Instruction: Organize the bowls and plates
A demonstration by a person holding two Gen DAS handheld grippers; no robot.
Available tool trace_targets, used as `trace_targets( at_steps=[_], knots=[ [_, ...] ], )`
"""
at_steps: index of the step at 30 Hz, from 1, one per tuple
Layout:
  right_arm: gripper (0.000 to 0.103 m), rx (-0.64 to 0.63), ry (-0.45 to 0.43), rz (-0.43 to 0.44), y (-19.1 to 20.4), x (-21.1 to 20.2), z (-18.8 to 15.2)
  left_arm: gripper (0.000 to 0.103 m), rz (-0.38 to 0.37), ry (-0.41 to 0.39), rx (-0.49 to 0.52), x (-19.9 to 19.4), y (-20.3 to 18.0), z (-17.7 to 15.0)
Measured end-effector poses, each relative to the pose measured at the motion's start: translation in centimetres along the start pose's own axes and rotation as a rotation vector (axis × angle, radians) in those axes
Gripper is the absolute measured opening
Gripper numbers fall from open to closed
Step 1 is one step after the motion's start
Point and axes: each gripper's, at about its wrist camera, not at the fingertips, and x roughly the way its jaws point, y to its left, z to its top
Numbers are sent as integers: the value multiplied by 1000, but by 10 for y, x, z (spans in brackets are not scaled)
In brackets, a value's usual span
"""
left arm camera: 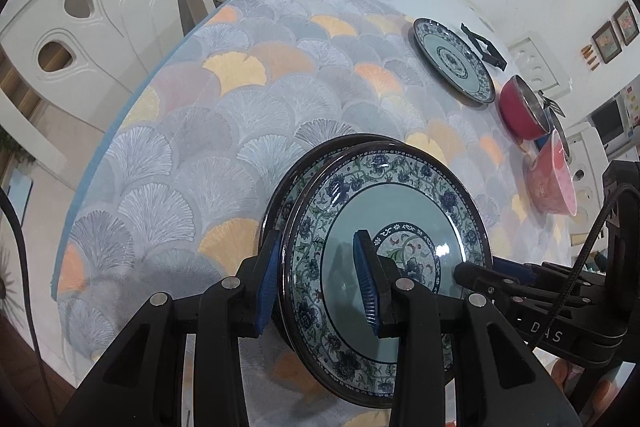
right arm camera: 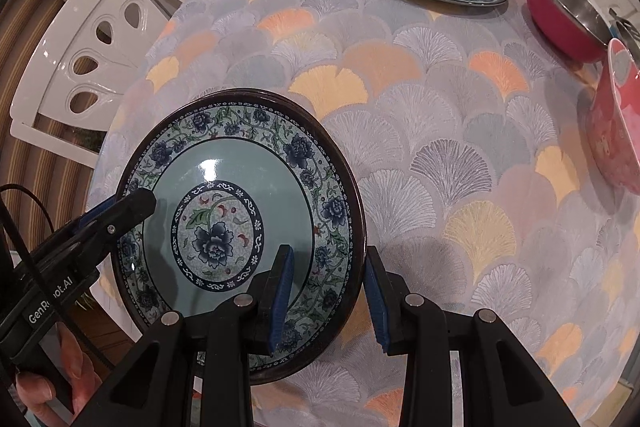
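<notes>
Left claw [left arm camera: 320,283]: black linked arms, blue ribbed pads, silver round pins. Right claw [right arm camera: 329,297]: same build. White lettering lower left of right-wrist frame; black cable alongside.

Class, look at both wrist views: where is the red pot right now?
The red pot stands at the table's far right side in both views, between the lone patterned plate beyond it and the pink bowl nearer the camera.
</notes>
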Motion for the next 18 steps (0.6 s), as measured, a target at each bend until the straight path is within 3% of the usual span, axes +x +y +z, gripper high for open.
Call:
trace_targets(
  at_steps=[18],
  knots=[
    [34,16,8,23,-4,3,7,36,11,-23,-38,-2,8,9]
  ],
)
